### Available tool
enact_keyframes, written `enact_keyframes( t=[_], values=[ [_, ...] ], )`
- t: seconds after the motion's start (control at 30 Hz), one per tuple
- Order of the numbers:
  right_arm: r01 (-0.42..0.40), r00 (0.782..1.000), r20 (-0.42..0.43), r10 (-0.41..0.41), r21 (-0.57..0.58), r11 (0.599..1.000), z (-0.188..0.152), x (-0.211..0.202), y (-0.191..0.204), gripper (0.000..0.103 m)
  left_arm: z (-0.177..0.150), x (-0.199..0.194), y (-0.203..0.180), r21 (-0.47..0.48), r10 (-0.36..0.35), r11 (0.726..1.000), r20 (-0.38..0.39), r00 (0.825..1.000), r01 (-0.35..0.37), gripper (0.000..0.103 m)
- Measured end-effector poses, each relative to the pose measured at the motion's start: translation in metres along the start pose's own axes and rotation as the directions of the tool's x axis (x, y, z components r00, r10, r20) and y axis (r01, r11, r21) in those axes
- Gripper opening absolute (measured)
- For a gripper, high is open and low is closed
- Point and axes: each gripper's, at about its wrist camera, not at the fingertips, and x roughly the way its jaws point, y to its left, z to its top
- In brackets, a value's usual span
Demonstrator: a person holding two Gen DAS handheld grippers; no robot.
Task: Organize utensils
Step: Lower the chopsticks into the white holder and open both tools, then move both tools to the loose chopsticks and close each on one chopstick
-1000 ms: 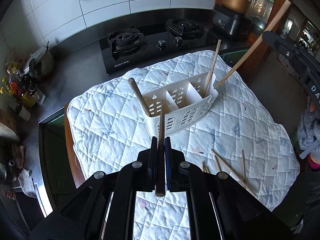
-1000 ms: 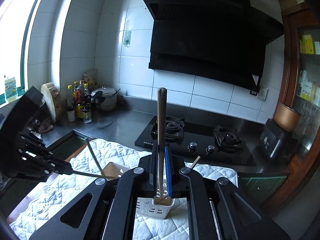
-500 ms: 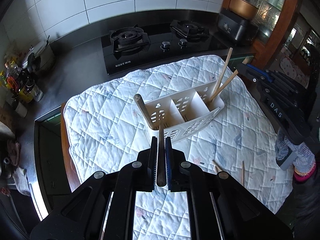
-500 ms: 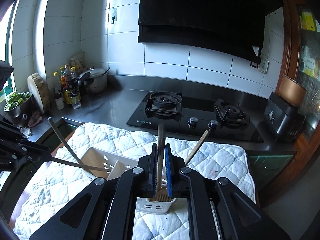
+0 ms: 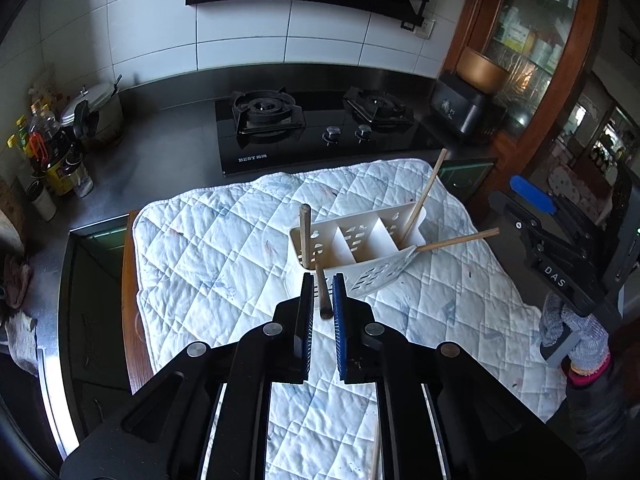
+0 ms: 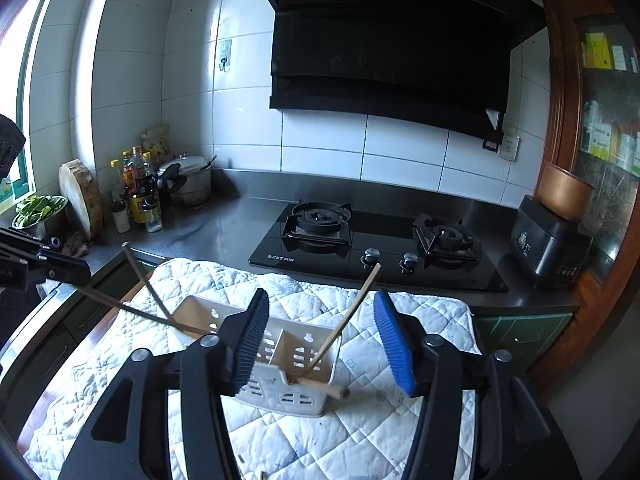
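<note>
1. The chopsticks are the task's things. In the left wrist view one dark chopstick (image 5: 322,294) lies between the pads of the left gripper (image 5: 321,300), its far end in the left compartment of the white caddy (image 5: 360,246). The pads stand a little apart on both sides of it and seem not to press it, so I judge it is loose.
2. A second dark chopstick (image 5: 305,236) stands almost upright in that left compartment. A pale chopstick (image 5: 424,196) leans in the right compartment, and another pale chopstick (image 5: 456,240) lies low over the right end of the caddy and sticks out to the right.
3. I judge that these sticks are light, stiff and smooth. They can roll, or turn between the pads. It is better to hold one near the middle, across the shaft, so that it does not swing.
4. The caddy looks like thin plastic with holes. Its near wall seems to bend outward in the left wrist view, though the fisheye may cause this. It is probably light and can slide or tip on the soft cloth if a stick pushes it.
5. In the right wrist view the right gripper (image 6: 320,344) is wide apart and holds nothing; the caddy is between and beyond its fingers.
6. The caddy stands on a white quilted mat (image 5: 208,248) on the counter (image 5: 168,152). One more pale stick (image 5: 375,456) lies on the mat at the near edge, not yet sorted.
7. Beyond the mat is a black gas hob (image 5: 320,128).
</note>
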Motion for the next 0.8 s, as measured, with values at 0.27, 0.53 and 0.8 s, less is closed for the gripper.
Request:
enact_keyframes(
  t=[0.27,0.53,0.8],
  values=[
    [-0.019,0.999,0.035,0.019,-0.022,1.000,-0.045,-0.066,0.005,0.068,-0.071,-0.037,-0.005,-0.014,0.005,1.000,0.101,0.995,-0.004,0.032],
    [-0.061,0.998,-0.009,0.061,-0.039,0.997,-0.119,-0.113,0.020,0.072,-0.164,-0.026,-0.022,-0.028,-0.011,0.999,0.123,0.992,0.014,0.039],
    [-0.092,0.990,-0.107,0.092,0.001,0.996,-0.197,-0.129,0.034,0.072,-0.235,0.001,-0.037,-0.041,0.011,0.999,0.094,0.996,-0.007,0.042]
  ],
)
